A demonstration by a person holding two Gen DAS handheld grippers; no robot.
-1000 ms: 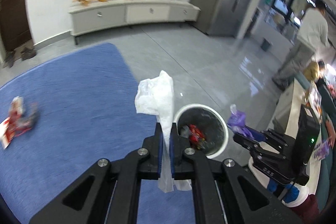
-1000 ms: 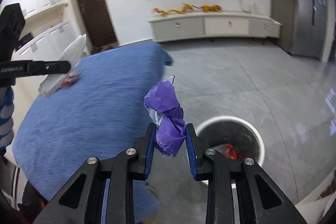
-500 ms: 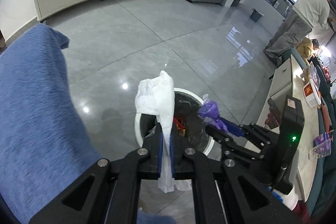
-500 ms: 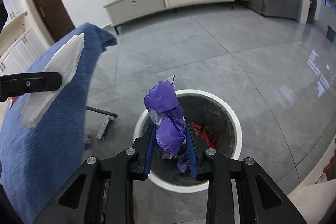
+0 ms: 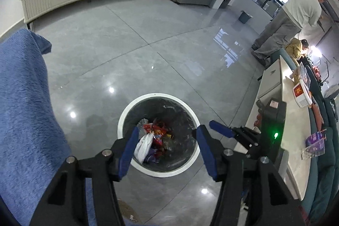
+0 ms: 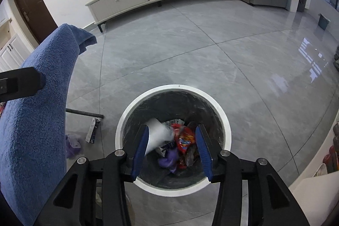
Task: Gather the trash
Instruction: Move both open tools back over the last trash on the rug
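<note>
A round bin (image 5: 156, 96) with a white rim and a black liner stands on the grey floor, directly below both grippers. My left gripper (image 5: 167, 135) hangs over it, its jaws opening with nothing between them. A white tissue (image 5: 144, 146) lies inside on red wrappers. In the right wrist view my right gripper (image 6: 171, 132) is also above the bin (image 6: 173, 87), jaws opening and empty. The tissue (image 6: 157, 135) shows blurred below them, and a purple wrapper (image 6: 169, 159) lies in the bin. The right gripper (image 5: 218, 129) sits at the bin's right rim.
A blue cloth-covered surface (image 5: 25, 99) fills the left side. Under it on the floor lie a purple scrap (image 6: 72, 143) and a small box (image 6: 93, 130). A white counter (image 5: 292, 120) with clutter runs along the right. A person (image 5: 296, 14) stands at the far right.
Both grippers moved from beside the blue surface to above the bin and opened. The white tissue left the left gripper, the purple wrapper left the right; both are now in the bin.
</note>
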